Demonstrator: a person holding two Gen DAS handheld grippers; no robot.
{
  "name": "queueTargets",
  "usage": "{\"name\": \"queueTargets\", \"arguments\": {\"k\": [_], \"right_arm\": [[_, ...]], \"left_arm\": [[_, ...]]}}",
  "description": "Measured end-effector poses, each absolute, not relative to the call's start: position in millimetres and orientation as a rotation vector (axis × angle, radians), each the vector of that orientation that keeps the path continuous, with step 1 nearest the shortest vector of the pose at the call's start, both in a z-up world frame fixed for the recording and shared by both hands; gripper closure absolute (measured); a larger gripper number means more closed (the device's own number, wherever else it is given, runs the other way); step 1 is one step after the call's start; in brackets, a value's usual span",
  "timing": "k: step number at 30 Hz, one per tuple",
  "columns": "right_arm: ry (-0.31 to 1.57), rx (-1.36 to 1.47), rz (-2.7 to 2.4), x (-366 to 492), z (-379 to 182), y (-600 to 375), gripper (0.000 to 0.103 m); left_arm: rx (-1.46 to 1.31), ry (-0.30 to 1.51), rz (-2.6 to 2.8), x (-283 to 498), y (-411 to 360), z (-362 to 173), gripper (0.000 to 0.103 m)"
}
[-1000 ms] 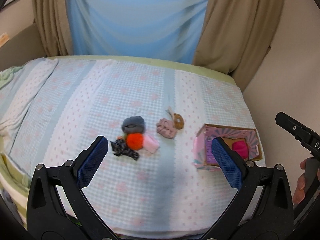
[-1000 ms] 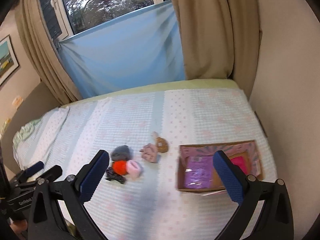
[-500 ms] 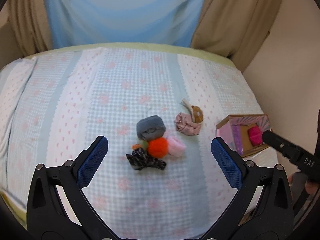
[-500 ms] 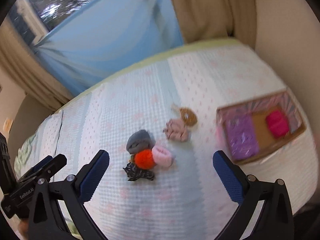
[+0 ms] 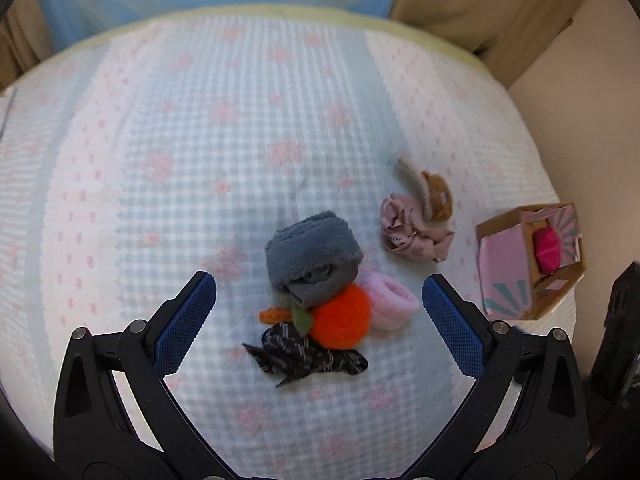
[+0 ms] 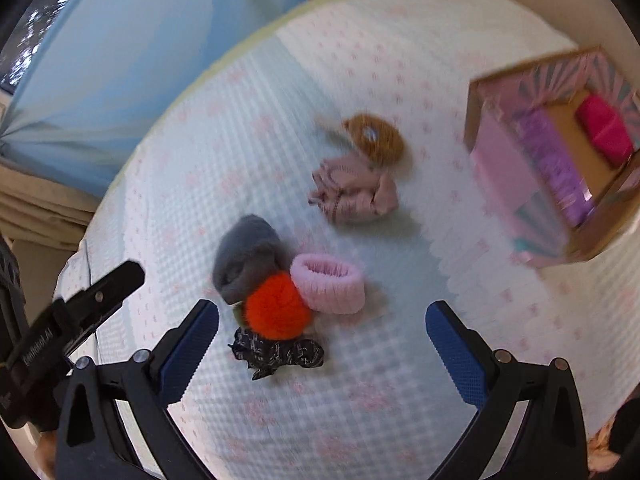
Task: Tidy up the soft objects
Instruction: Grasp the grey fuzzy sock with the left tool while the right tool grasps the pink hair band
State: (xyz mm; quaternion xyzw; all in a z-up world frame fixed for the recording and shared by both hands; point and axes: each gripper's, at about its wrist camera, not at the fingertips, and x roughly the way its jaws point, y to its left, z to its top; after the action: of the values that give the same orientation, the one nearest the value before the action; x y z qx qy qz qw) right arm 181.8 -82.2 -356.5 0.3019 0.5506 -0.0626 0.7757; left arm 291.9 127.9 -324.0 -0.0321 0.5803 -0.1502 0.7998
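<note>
Bed with pink-dotted pale coverlet; blue drape behind, tan curtains flanking, cream wall at right.

- On the bed, a cluster lies near the middle: a rolled cloth farthest back, a pompom touching its front, a fluffy band touching the pompom's right.
- A patterned scrap lies in front of the pompom.
- A crumpled cloth lies right of the cluster and apart from it, with a furry piece touching it behind.
- A box sits farthest right, near the bed's edge, with a cushion inside.
</note>
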Motion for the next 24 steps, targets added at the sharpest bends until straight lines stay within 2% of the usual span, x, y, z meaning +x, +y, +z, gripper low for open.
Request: {"name": "queueTargets", "arguments": {"k": [9, 12, 15, 17, 19, 20, 22, 24], "right_arm": [[1.284, 0.733, -0.196, 212, -430, -76, 0.0], [1.307, 0.778, -0.205, 219, -450, -76, 0.007], [1.324, 0.816, -0.218, 225, -464, -76, 0.009], [1.333, 0.847, -0.214, 229, -472, -76, 0.017], [1.35, 0.868, -0.205, 232, -480, -74, 0.023], [1.355, 0.879, -0.2, 232, -483, -73, 0.03], [1.362, 0.877, -0.199, 233, -484, -69, 0.033], [1.352, 0.87, -0.199, 232, -482, -69, 0.041]], "left_arm": [[-0.061, 1.402, -0.326, 331, 94, -409, 0.0], [-0.069, 1.434, -0.308, 338, 89, -432, 0.0], [-0.092, 1.457, -0.282, 343, 90, -448, 0.001], [-0.096, 1.467, -0.261, 344, 91, -456, 0.002], [-0.1, 1.48, -0.248, 344, 91, -465, 0.013], [-0.106, 1.49, -0.249, 346, 91, -469, 0.014], [-0.099, 1.497, -0.246, 345, 89, -475, 0.019], [-0.077, 1.493, -0.249, 344, 85, -475, 0.025]]}}
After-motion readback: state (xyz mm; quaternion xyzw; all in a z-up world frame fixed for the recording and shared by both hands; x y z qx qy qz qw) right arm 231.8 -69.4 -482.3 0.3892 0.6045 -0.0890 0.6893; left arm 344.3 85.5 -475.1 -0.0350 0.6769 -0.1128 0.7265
